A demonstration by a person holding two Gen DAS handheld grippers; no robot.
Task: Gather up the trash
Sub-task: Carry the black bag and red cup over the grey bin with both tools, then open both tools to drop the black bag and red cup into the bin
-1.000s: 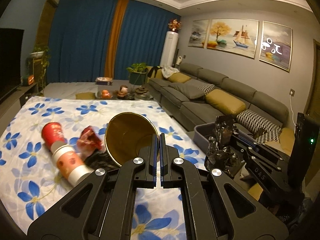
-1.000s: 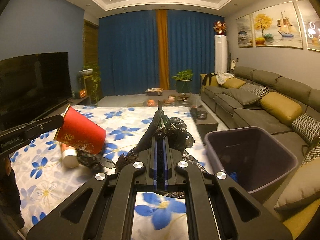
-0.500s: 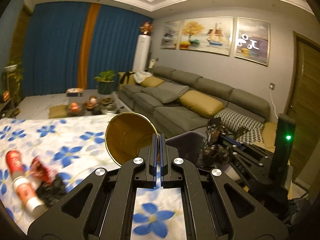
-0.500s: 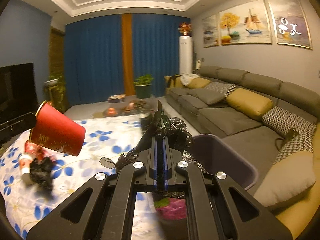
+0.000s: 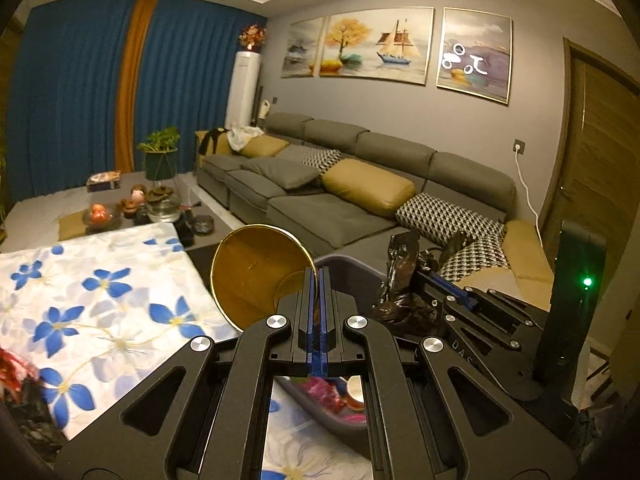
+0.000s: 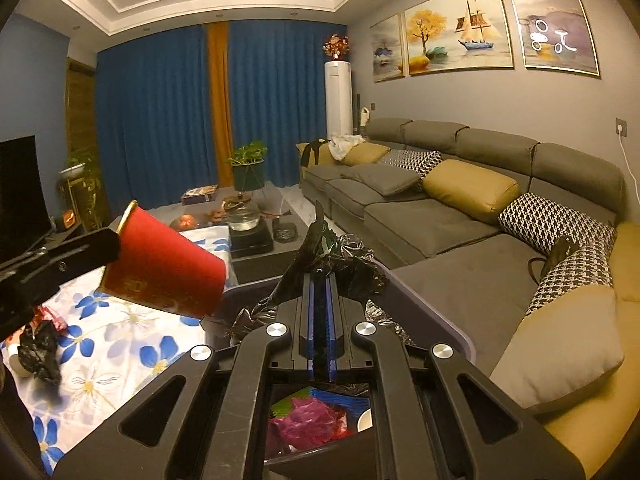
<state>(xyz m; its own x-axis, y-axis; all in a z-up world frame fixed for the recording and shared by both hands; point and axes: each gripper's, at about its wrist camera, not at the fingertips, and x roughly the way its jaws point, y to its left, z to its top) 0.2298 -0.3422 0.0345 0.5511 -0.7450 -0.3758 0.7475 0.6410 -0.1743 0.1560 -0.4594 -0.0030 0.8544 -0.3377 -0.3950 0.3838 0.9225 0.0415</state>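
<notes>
Both grippers pinch trash over the grey bin (image 6: 460, 340): left gripper (image 5: 318, 280) clamps the red paper cup's (image 6: 168, 268) gold rim, right gripper (image 6: 322, 284) crinkled black plastic (image 6: 344, 260).

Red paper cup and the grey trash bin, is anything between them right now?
Nothing: in the right wrist view the red paper cup, pinched by the left hand-held gripper, hangs in open air beside the grey plastic bin's rim.
</notes>
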